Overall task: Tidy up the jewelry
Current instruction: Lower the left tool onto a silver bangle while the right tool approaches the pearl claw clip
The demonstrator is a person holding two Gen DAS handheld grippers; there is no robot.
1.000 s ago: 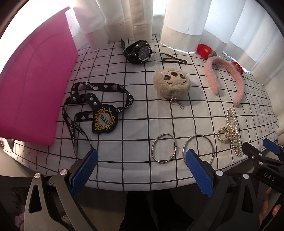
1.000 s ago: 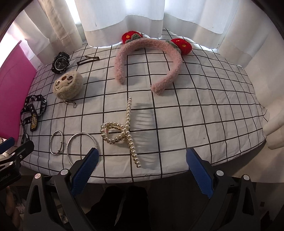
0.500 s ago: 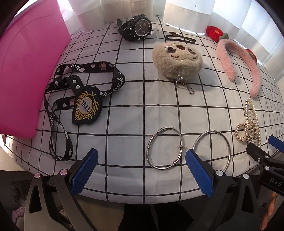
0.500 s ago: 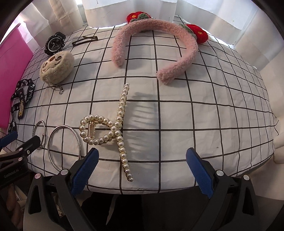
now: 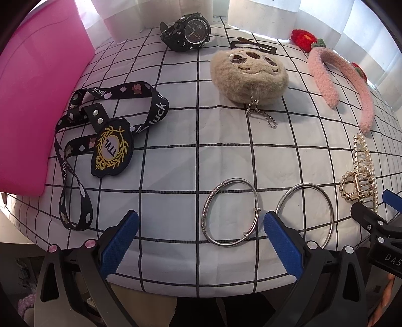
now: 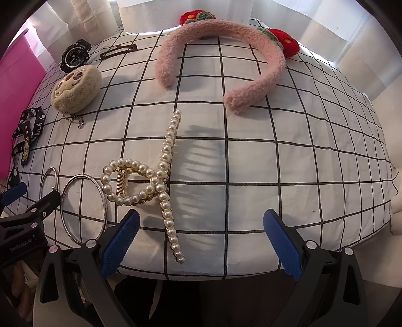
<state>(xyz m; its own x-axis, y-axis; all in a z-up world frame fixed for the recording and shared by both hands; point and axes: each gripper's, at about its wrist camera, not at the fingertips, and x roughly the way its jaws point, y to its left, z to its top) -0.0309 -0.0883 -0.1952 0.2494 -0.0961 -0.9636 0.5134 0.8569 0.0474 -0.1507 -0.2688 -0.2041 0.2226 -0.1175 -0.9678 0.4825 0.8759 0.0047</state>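
Two silver bangles lie near the front edge of the checked cloth: one (image 5: 232, 211) between my left gripper's fingers, the other (image 5: 307, 213) just right of it. My left gripper (image 5: 198, 236) is open and empty. A pearl hair claw (image 6: 148, 176) lies in front of my right gripper (image 6: 201, 239), which is open and empty over the front edge. A pink fuzzy headband (image 6: 226, 60), a beige plush charm (image 5: 248, 75), a black watch (image 5: 188, 32), a brown hair clip (image 6: 118, 51) and a black lanyard with a badge (image 5: 110, 148) lie farther back.
A pink box (image 5: 32, 100) stands at the left side of the table. White curtains (image 6: 276, 15) hang behind the table. The cloth (image 6: 301, 163) drops off at the front edge under both grippers. The right gripper shows at the right edge of the left wrist view (image 5: 377, 221).
Both grippers have moved forward and lower toward the table. The bangles and the pearl claw now look larger and closer. Nothing on the cloth has moved.
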